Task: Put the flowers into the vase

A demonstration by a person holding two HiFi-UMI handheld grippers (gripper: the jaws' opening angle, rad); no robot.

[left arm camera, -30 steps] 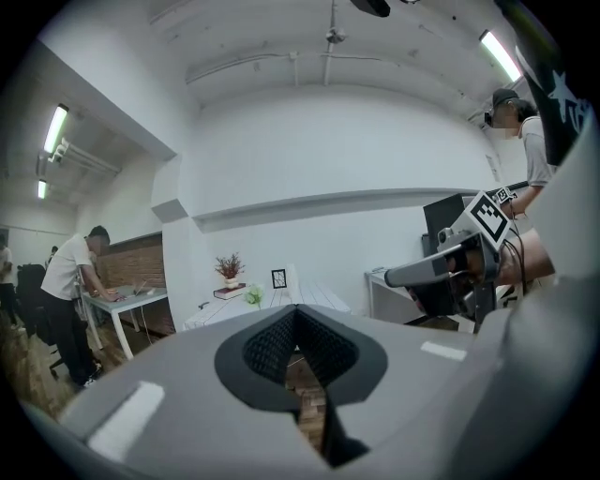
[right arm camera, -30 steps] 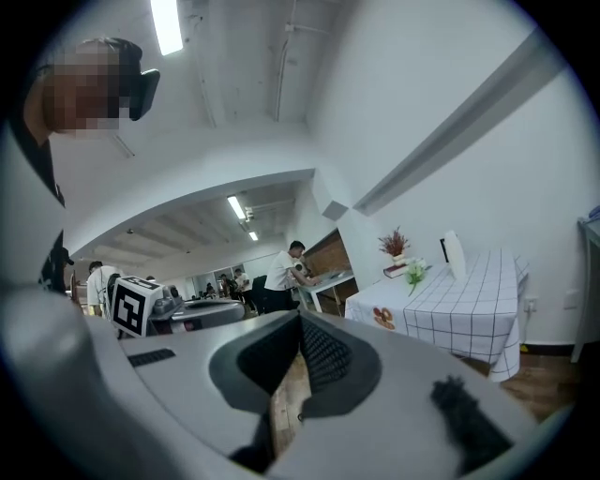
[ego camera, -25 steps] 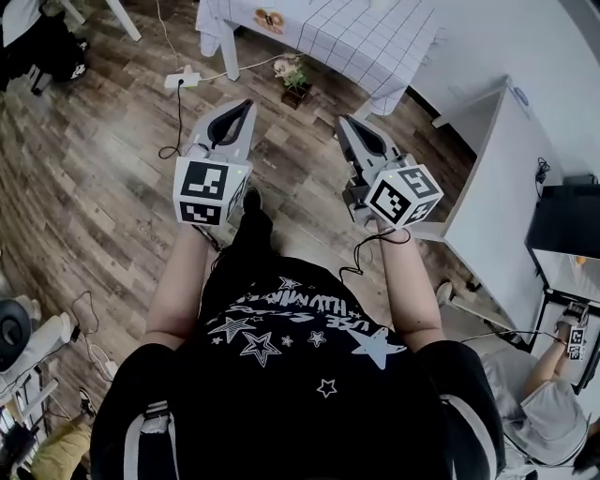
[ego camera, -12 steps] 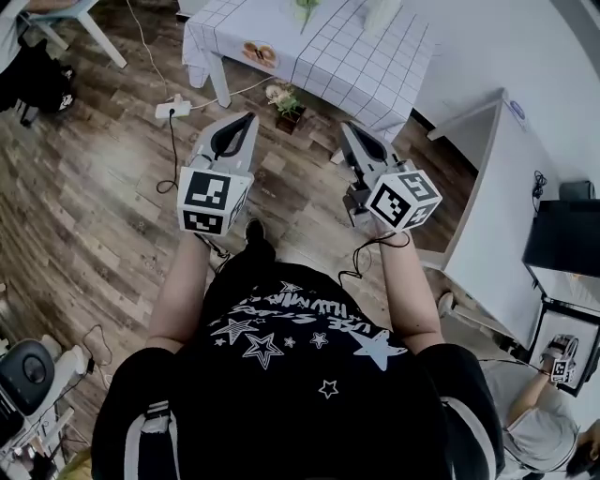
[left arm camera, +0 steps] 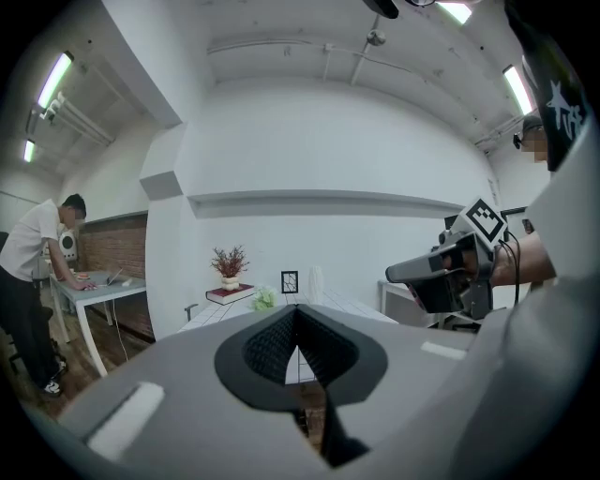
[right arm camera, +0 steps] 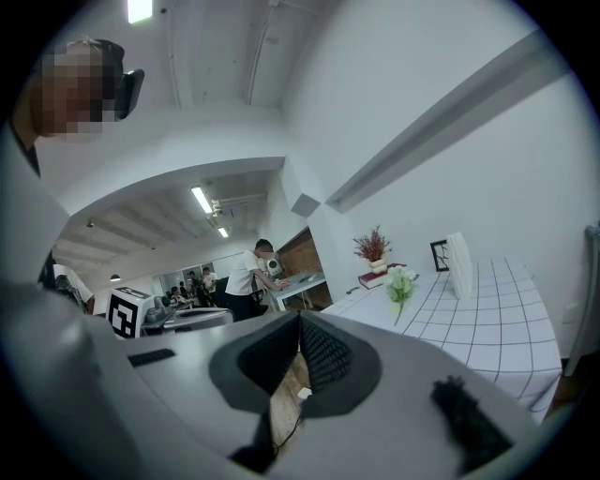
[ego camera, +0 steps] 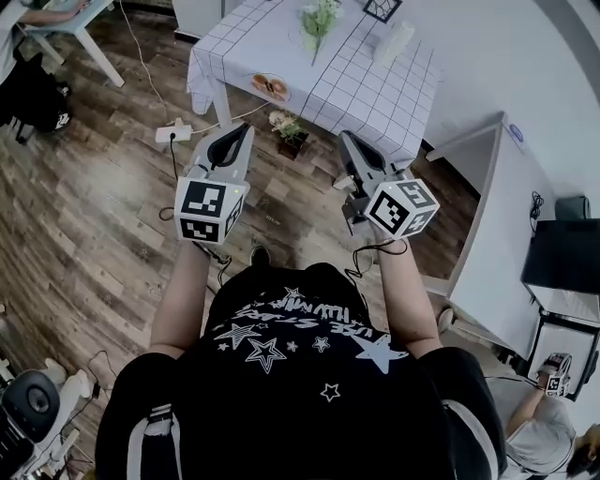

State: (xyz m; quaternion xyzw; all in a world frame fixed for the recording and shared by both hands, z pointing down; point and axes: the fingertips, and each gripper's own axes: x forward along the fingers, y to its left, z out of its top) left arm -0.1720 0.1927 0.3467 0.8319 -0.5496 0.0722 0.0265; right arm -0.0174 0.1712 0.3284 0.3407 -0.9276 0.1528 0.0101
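Observation:
White-green flowers lie on the checked tablecloth at the top of the head view, with a white vase standing to their right. My left gripper and right gripper are held side by side over the wooden floor, short of the table's near edge, both pointing at it. Both are shut with nothing between the jaws. The left gripper view looks past my left gripper to the flowers and vase. In the right gripper view, the flowers and vase lie beyond my right gripper.
A small potted plant and a power strip with cables sit on the floor before the table. On the table are a picture frame, a patterned plate and a red plant on a book. A white cabinet stands right. A person leans over a desk at left.
Both grippers have moved forward toward the table, still shut. The table has slid down into the head view, so the flowers and vase now show.

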